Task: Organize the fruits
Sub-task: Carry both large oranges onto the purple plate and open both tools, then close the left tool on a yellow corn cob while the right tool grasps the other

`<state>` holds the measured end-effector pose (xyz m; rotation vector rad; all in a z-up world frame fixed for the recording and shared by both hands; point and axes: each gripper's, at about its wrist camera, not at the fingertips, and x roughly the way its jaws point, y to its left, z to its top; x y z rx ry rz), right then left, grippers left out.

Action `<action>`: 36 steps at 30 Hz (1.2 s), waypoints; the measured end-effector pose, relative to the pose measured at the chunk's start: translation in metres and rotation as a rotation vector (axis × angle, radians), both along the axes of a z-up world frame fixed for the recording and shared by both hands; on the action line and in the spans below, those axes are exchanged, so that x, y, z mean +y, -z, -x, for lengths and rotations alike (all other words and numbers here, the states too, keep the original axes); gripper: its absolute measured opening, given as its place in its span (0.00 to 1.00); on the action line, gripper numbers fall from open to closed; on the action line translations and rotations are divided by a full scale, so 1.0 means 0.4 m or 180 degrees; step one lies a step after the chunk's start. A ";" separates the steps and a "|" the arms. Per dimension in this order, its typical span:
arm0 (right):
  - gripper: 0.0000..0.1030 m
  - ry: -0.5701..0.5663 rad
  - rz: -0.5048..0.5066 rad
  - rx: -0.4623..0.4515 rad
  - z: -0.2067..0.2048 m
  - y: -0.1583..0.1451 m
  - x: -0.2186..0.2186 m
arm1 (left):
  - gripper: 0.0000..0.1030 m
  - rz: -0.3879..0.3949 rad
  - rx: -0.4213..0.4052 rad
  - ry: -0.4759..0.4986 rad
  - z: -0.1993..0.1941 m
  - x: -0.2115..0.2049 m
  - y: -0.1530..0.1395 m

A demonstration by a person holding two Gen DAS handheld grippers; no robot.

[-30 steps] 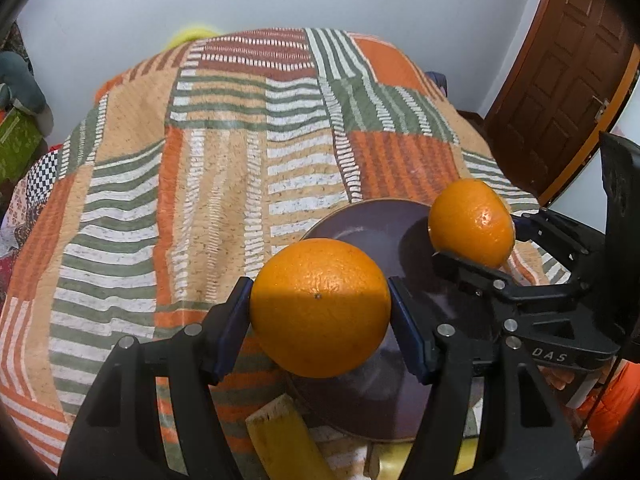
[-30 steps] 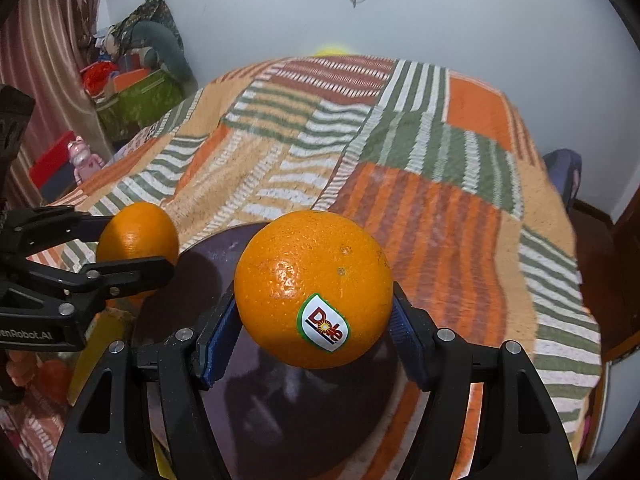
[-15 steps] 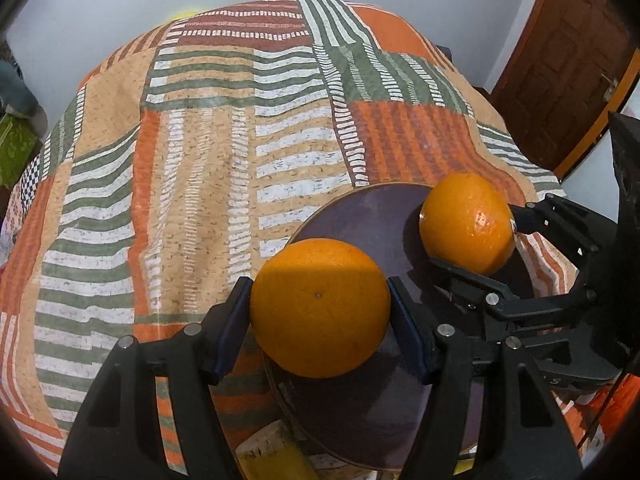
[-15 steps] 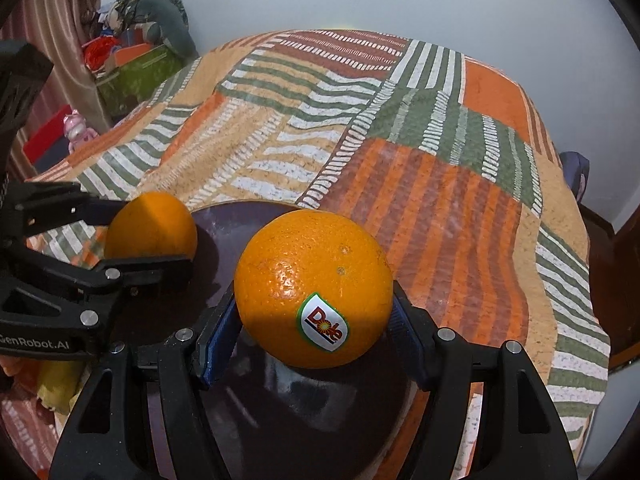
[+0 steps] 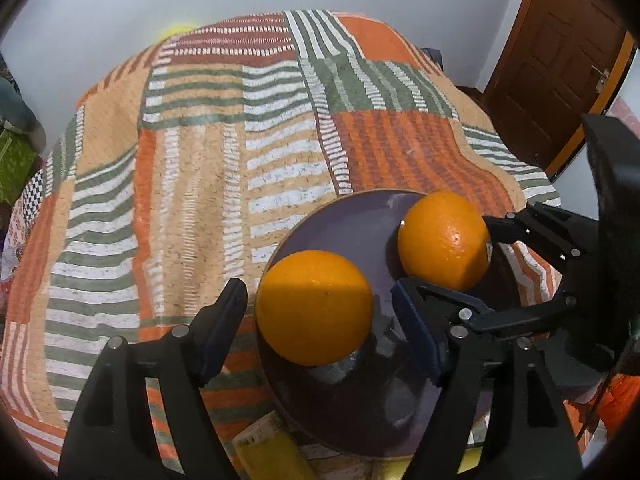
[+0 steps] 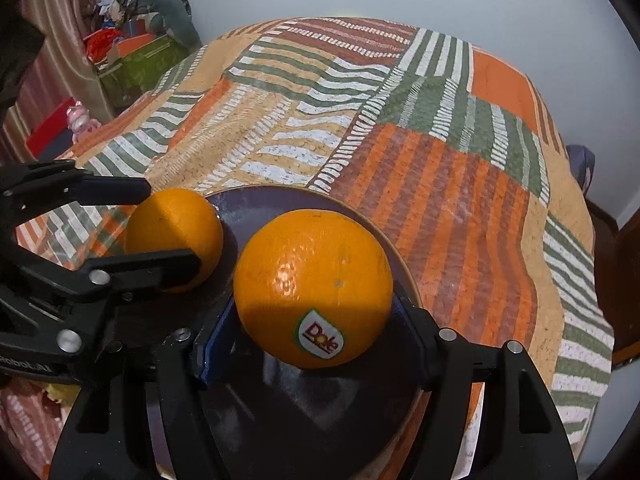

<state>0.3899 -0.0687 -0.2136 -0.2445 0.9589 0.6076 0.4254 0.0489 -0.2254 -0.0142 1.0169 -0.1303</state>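
Observation:
A dark purple plate lies on the striped bedspread. In the left wrist view a plain orange rests on the plate's left part between the fingers of my left gripper, which stands open with gaps on both sides. The Dole-sticker orange sits on the plate between the right gripper's fingers. In the right wrist view my right gripper has let go of the sticker orange, which rests on the plate; the plain orange lies left of it.
The patchwork bedspread covers the whole bed. A banana lies by the plate's near edge. A brown door is at the right. Boxes and toys stand off the bed's left side.
Both grippers came down to the plate with their oranges and opened. The oranges now rest on the plate, free of the pads.

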 end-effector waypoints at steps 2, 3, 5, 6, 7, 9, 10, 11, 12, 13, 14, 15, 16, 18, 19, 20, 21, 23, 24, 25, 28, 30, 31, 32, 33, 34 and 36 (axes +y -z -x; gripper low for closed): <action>0.65 0.0039 -0.0011 0.0028 0.004 -0.004 -0.008 | 0.73 0.0007 -0.0037 -0.0027 0.009 0.007 -0.014; 0.65 0.0057 -0.0010 0.0023 0.009 -0.007 -0.009 | 0.73 0.0016 -0.0055 -0.0045 0.015 0.011 -0.022; 0.65 0.0091 -0.0018 0.0019 0.018 -0.013 -0.016 | 0.73 0.0039 -0.0087 -0.0087 0.028 0.021 -0.037; 0.65 0.0102 -0.0022 0.0032 0.021 -0.014 -0.017 | 0.73 0.0047 -0.0099 -0.0102 0.037 0.027 -0.045; 0.65 0.0109 -0.0020 0.0046 0.024 -0.015 -0.017 | 0.73 0.0048 -0.0117 -0.0117 0.048 0.033 -0.055; 0.65 0.0125 -0.0004 0.0074 0.028 -0.019 -0.019 | 0.73 0.0041 -0.0154 -0.0138 0.065 0.040 -0.069; 0.65 0.0131 0.0014 0.0082 0.032 -0.021 -0.019 | 0.73 0.0037 -0.0173 -0.0147 0.076 0.045 -0.077; 0.65 0.0130 0.0029 0.0080 0.035 -0.022 -0.018 | 0.73 0.0037 -0.0189 -0.0155 0.088 0.049 -0.084; 0.65 0.0125 0.0043 0.0066 0.040 -0.025 -0.019 | 0.74 0.0031 -0.0207 -0.0163 0.102 0.055 -0.092; 0.66 0.0121 0.0043 0.0032 0.045 -0.031 -0.018 | 0.74 0.0023 -0.0217 -0.0169 0.113 0.059 -0.098; 0.71 0.0126 0.0028 -0.0014 0.051 -0.039 -0.019 | 0.74 0.0018 -0.0225 -0.0172 0.120 0.061 -0.100; 0.75 0.0154 0.0011 -0.0084 0.057 -0.052 -0.020 | 0.75 -0.0002 -0.0243 -0.0172 0.135 0.065 -0.107; 0.82 0.0183 -0.0018 -0.0158 0.063 -0.065 -0.022 | 0.76 -0.0022 -0.0256 -0.0172 0.145 0.067 -0.111; 0.83 0.0193 -0.0084 -0.0230 0.071 -0.091 -0.024 | 0.76 -0.0082 -0.0290 -0.0188 0.170 0.073 -0.120; 0.83 0.0190 -0.0112 -0.0228 0.073 -0.101 -0.025 | 0.76 -0.0103 -0.0303 -0.0195 0.181 0.076 -0.124; 0.83 0.0189 -0.0145 -0.0225 0.076 -0.111 -0.025 | 0.76 -0.0110 -0.0310 -0.0199 0.188 0.078 -0.126; 0.83 0.0190 -0.0172 -0.0227 0.079 -0.120 -0.025 | 0.76 -0.0113 -0.0319 -0.0208 0.199 0.081 -0.131; 0.83 0.0196 -0.0207 -0.0234 0.093 -0.134 -0.026 | 0.76 -0.0101 -0.0330 -0.0224 0.222 0.090 -0.141; 0.83 0.0199 -0.0213 -0.0238 0.102 -0.140 -0.027 | 0.76 -0.0102 -0.0342 -0.0231 0.233 0.093 -0.147; 0.83 0.0204 -0.0218 -0.0245 0.112 -0.144 -0.028 | 0.76 -0.0109 -0.0356 -0.0238 0.245 0.095 -0.152; 0.83 0.0210 -0.0256 -0.0261 0.147 -0.159 -0.039 | 0.76 -0.0131 -0.0388 -0.0252 0.282 0.100 -0.166; 0.83 0.0208 -0.0301 -0.0259 0.174 -0.165 -0.048 | 0.76 -0.0136 -0.0387 -0.0254 0.303 0.103 -0.171; 0.83 0.0210 -0.0329 -0.0258 0.189 -0.167 -0.053 | 0.76 -0.0138 -0.0385 -0.0258 0.316 0.105 -0.173; 0.83 0.0212 -0.0347 -0.0250 0.201 -0.167 -0.056 | 0.76 -0.0138 -0.0383 -0.0263 0.327 0.106 -0.174; 0.83 0.0212 -0.0355 -0.0233 0.212 -0.165 -0.058 | 0.76 -0.0136 -0.0380 -0.0269 0.340 0.107 -0.175; 0.83 0.0210 -0.0353 -0.0208 0.226 -0.158 -0.061 | 0.76 -0.0135 -0.0369 -0.0276 0.353 0.109 -0.175; 0.83 0.0229 -0.0343 -0.0159 0.247 -0.139 -0.067 | 0.76 -0.0132 -0.0350 -0.0298 0.372 0.112 -0.172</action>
